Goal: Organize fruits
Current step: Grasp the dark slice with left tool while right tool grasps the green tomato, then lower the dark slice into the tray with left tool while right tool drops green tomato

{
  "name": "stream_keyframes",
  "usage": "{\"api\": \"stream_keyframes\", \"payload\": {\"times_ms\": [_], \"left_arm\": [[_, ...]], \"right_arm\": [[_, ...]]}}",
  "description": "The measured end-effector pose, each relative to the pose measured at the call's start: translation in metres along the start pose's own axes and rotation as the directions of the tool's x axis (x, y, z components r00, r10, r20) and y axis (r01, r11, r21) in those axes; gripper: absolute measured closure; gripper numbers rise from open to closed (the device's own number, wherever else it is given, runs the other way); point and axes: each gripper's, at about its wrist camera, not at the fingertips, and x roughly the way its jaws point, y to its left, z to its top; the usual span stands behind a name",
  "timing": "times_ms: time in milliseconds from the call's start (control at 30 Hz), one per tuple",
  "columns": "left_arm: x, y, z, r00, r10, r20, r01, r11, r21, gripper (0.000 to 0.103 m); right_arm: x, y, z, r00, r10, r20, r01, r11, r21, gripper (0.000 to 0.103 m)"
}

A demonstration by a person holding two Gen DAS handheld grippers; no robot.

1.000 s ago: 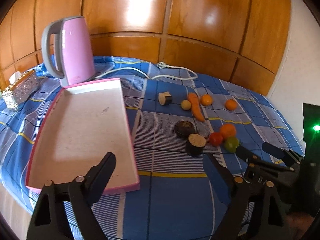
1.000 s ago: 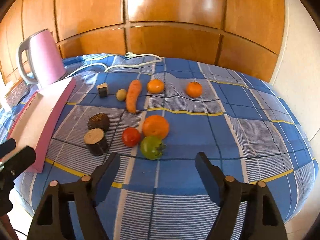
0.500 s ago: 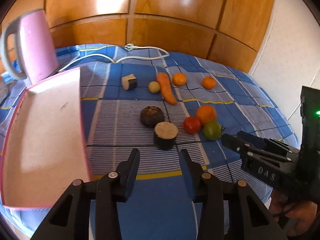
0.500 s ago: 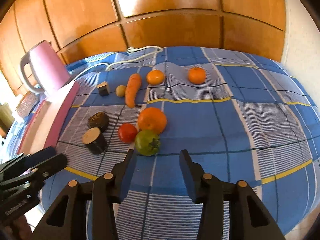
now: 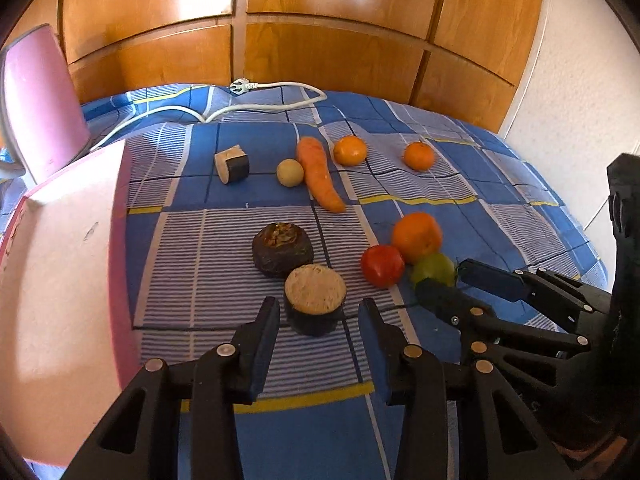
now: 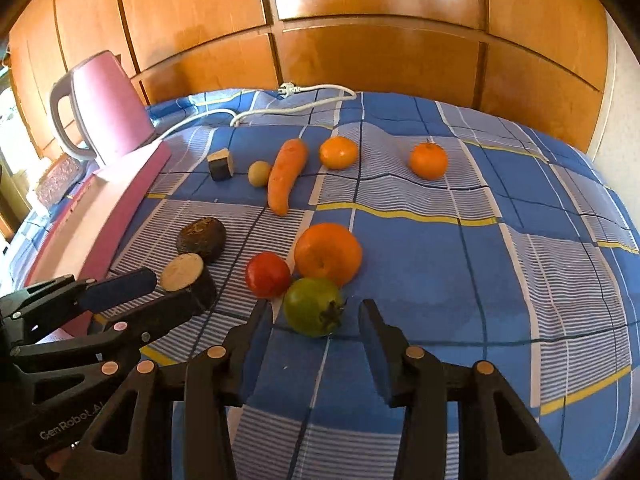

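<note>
The fruits lie loose on a blue plaid cloth [image 6: 460,264] over the table. Nearest the right gripper [image 6: 316,328] sits a green tomato [image 6: 314,306], directly ahead of the gap between its fingers; the jaws stand apart and hold nothing. Touching the green tomato are a red tomato [image 6: 267,274] to its left and a large orange [image 6: 328,254] behind it. Farther back lie a carrot [image 6: 286,174], with a small yellowish fruit [image 6: 259,173] just beside it on the left, and two smaller oranges [image 6: 338,153] [image 6: 428,160] to the right, well apart from each other.

The left gripper [image 5: 318,320] is likewise parted and empty, its fingers flanking a dark cut cylinder with a pale top [image 5: 315,298]. A dark round piece [image 5: 282,248] sits just behind that cylinder, touching it. A smaller cut block [image 5: 232,164] lies farther back, near the carrot.

To the left, a pink-edged tray [image 5: 120,240] lies on the cloth. Behind it stands a pink kettle [image 6: 108,108], and a white cord [image 6: 296,108] lies along the rear of the table before wooden panelling [image 6: 360,20].
</note>
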Motion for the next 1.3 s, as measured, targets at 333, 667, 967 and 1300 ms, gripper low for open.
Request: {"api": "stream_keyframes", "payload": {"times_ms": [333,667,967,1300], "left_arm": [[0.009,0.011,-0.003,1.000,-0.029,-0.001,0.028,0.996,-0.090,0.068],[-0.007,0.009,-0.013,0.998,-0.050,0.024,0.052,0.994,-0.101,0.068],[-0.030,0.008,-0.016,0.998,-0.011,0.066,0.017,0.996,-0.083,0.068],[-0.059,0.025,-0.014,0.993,0.047,0.113,-0.032,0.991,-0.130,0.068]], "right_arm": [[0.008,-0.009,-0.004,1.000,0.024,-0.002,-0.024,0.999,0.039,0.071],[-0.005,-0.009,-0.011,1.000,0.031,-0.003,-0.031,0.998,0.052,0.071],[-0.018,0.001,-0.013,0.999,0.038,0.011,-0.039,0.999,0.027,0.071],[-0.028,0.026,-0.005,0.996,0.078,0.039,-0.076,0.996,-0.035,0.071]]}}
